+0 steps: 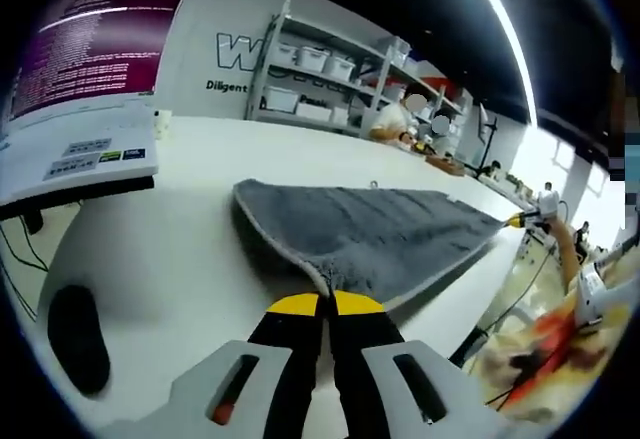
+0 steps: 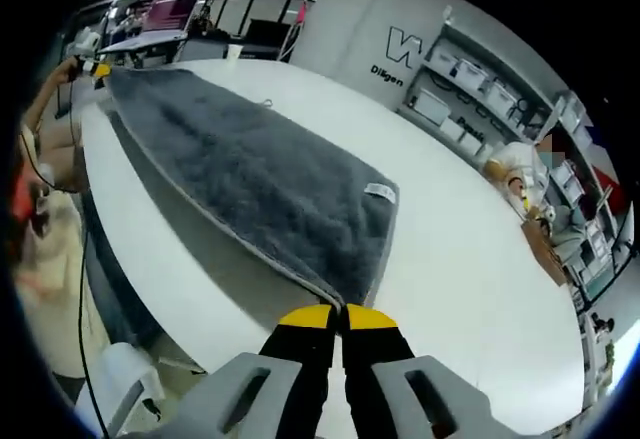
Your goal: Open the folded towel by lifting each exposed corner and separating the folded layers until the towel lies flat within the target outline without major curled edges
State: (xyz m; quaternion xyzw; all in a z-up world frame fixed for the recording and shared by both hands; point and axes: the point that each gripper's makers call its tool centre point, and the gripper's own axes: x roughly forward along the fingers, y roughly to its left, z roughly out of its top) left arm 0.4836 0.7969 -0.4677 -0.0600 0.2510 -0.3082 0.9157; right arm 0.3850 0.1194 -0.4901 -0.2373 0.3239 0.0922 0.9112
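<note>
A grey towel [image 1: 365,229] is seen stretched across a white table [image 1: 180,259], held at two corners. In the left gripper view, the left gripper [image 1: 326,304] is pressed together on the towel's nearest corner, its yellow-tipped jaws closed with the cloth's pale hem pinched between them. The right gripper [image 1: 517,220] is glimpsed at the towel's far corner, just beyond the table's edge. In the right gripper view, the right gripper [image 2: 337,316] is likewise clamped on the towel's near corner, close to a small white label [image 2: 380,191] sewn by the hem. The left gripper [image 2: 97,70] is seen at the towel's far end. A monitor [image 1: 95,39] stands well apart from the towel, and storage shelves [image 1: 320,74] line the wall behind the table.
</note>
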